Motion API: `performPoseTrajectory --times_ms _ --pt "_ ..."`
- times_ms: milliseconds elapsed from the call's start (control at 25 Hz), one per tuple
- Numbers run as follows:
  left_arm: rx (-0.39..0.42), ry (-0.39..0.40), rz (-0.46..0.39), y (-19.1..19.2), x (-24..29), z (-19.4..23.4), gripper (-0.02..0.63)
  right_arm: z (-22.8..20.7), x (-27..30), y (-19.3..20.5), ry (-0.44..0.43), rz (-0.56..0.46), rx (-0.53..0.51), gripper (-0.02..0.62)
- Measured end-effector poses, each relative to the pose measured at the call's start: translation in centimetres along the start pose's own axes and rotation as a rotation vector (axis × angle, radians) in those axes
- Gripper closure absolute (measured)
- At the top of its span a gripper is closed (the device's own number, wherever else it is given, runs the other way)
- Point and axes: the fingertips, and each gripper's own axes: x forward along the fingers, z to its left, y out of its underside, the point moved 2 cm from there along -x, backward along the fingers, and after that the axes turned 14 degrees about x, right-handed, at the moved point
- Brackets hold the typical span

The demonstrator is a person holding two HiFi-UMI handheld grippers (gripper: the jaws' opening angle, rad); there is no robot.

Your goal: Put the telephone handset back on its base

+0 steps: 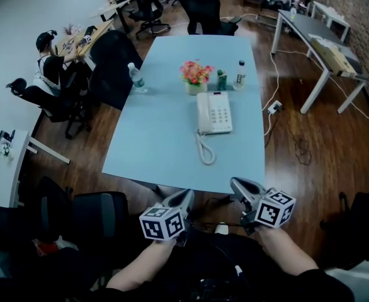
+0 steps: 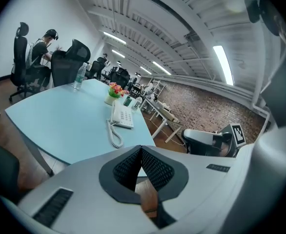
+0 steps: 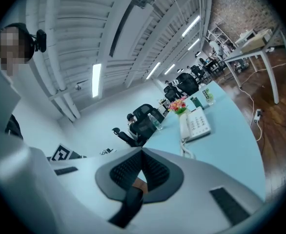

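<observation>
**A:** What's the biggest thing in front of you?

**B:** A pale blue table (image 1: 153,137), with dark office chairs (image 1: 112,58) along its far and left sides. My two claws are at its near edge, well apart from everything on it.

**A:** And the claws themselves?

**B:** My left claw (image 1: 186,195) has its jaws pressed together with nothing between them. My right claw (image 1: 236,183) is the same: closed and empty.

**A:** Where's the phone?

**B:** The white telephone (image 1: 215,112) sits toward the far right part of the table, keypad up. The handset (image 1: 201,113) lies along the left side of its base (image 1: 219,113), seated in the cradle as far as I can tell. The coiled cord (image 1: 204,150) loops out toward me on the tabletop.

**A:** Anything smaller?

**B:** Just behind the phone there's a pot of pink flowers (image 1: 196,75), then a clear bottle (image 1: 240,74) to its right and a small green can (image 1: 221,79) between the two. Another water bottle (image 1: 137,79) stands at the left edge.
</observation>
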Motion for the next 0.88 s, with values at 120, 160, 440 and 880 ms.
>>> performPoseTrajectory --times_ms 120,160,440,880 --pt "-0.024 -0.017 0.026 0.2 -0.2 0.2 0.606 0.2 -0.7 -0.3 -0.002 -0.017 -0.004 0.58" --pt "-0.035 -0.01 0.029 0.1 -0.2 0.3 0.606 0.4 -0.8 -0.3 0.001 -0.024 -0.002 0.58" --pt "-0.016 0.073 0.046 -1.7 -0.3 1.1 0.606 1.2 0.6 2.2 0.042 -0.042 0.012 0.581" --pt "0.004 0.137 0.06 -1.5 -0.8 4.2 0.606 2.5 2.3 3.4 0.151 -0.09 -0.04 0.581"
